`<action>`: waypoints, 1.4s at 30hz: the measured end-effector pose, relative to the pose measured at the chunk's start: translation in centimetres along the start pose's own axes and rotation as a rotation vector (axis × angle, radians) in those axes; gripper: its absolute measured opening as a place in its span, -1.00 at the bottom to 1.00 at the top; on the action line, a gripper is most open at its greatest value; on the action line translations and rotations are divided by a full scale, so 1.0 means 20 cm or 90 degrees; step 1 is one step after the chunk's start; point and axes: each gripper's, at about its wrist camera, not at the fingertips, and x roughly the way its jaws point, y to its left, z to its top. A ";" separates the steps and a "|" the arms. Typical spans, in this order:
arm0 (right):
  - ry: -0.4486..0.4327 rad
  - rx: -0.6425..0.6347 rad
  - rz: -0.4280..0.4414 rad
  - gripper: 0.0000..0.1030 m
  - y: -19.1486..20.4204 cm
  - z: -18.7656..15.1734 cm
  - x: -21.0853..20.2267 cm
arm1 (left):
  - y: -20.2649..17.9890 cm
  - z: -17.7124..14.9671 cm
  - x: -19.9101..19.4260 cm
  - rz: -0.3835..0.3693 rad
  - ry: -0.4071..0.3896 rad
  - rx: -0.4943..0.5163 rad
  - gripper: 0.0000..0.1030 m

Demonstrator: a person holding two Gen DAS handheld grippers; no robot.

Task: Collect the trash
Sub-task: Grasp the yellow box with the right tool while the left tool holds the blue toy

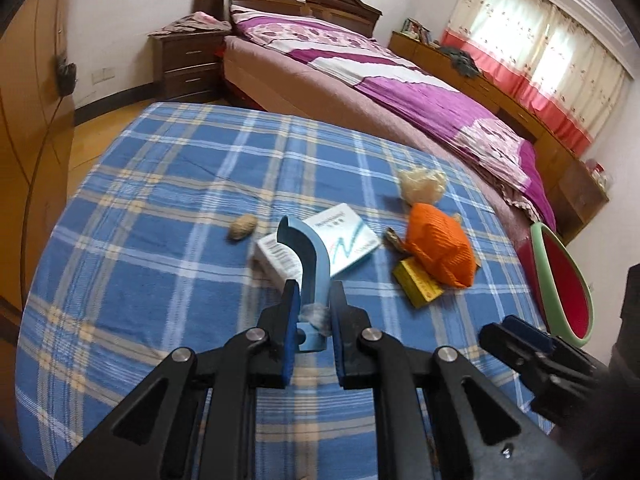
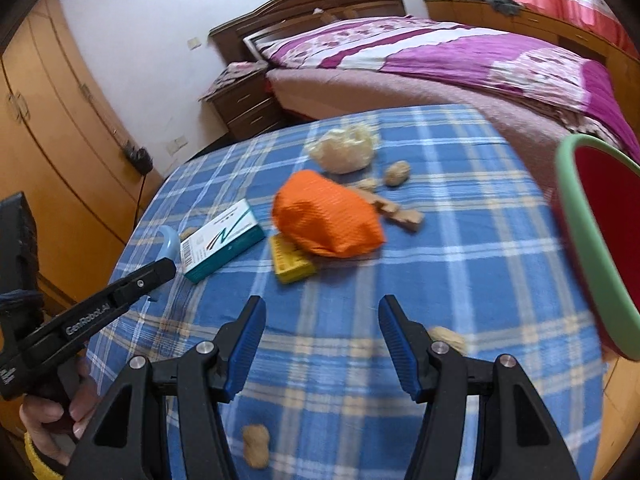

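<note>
My left gripper [image 1: 314, 300] is shut on a light-blue curved plastic piece [image 1: 306, 256], held above the blue plaid table [image 1: 160, 200]; the piece also shows in the right wrist view [image 2: 170, 244]. Behind it lie a white and teal box [image 1: 320, 248], an orange bag [image 1: 438, 248], a yellow box [image 1: 418, 286], a crumpled cream wrapper [image 1: 424, 186] and a peanut shell [image 1: 242, 228]. My right gripper [image 2: 322, 340] is open and empty above the cloth, in front of the orange bag [image 2: 326, 216]. Peanut shells [image 2: 256, 446] lie near it.
A red bin with a green rim [image 2: 600, 240] stands at the table's right edge. A bed with a purple quilt [image 1: 400, 80] lies beyond the table. A nightstand [image 1: 188, 64] and wardrobe [image 2: 48, 140] stand to the left. Wooden pieces [image 2: 400, 212] lie behind the orange bag.
</note>
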 end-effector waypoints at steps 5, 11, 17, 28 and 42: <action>0.017 -0.021 -0.010 0.20 0.06 0.02 0.11 | 0.06 -0.01 0.00 0.006 -0.002 -0.014 -0.72; 0.032 -0.037 -0.021 0.20 0.11 0.06 0.23 | 0.11 -0.01 0.02 0.001 0.002 -0.028 -0.72; 0.025 -0.055 -0.034 0.20 0.14 0.10 0.29 | 0.15 -0.02 0.03 -0.003 0.005 -0.039 -0.72; 0.007 -0.078 -0.080 -0.34 0.14 0.10 0.31 | 0.18 -0.03 0.04 -0.006 0.008 -0.055 -0.72; 0.007 -0.049 -0.020 -0.35 0.14 0.01 0.13 | 0.14 -0.05 -0.07 -0.016 -0.011 -0.049 -0.72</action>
